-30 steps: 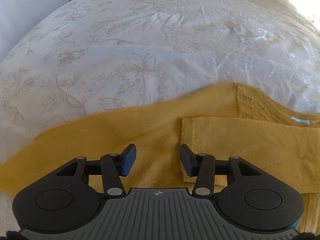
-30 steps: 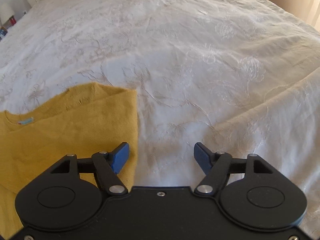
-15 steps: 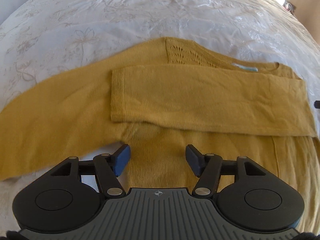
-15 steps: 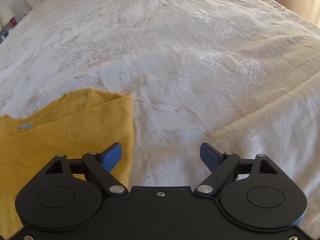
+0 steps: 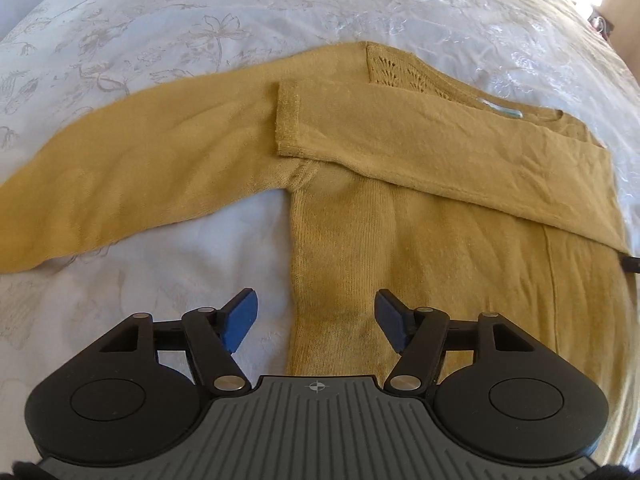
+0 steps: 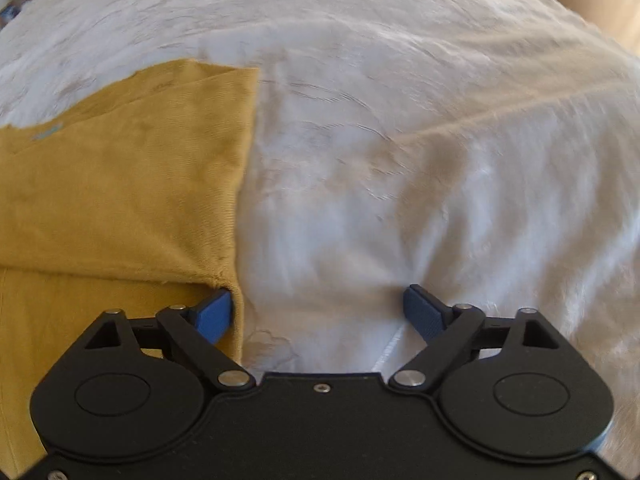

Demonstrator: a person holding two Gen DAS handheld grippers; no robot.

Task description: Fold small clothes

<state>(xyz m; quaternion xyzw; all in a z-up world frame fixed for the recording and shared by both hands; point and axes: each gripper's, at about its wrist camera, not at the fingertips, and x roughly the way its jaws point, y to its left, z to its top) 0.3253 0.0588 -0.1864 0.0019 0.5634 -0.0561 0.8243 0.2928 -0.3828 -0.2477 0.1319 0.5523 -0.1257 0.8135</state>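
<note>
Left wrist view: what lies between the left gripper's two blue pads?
In the left wrist view, the side edge of the yellow sweater and a strip of white bedspread lie under the left gripper; its jaws are opening, gripping nothing.

Mustard-yellow fine-knit matt sweater point(image 5: 440, 240) with openwork lace shoulder panel, white embroidered cotton bedspread point(image 5: 280, 12) with faint sheen, left gripper point(image 5: 316, 320) of matt black plastic, ribbed grey housing, blue textured pads point(image 5: 240, 314), shiny metal pivot pins
</note>
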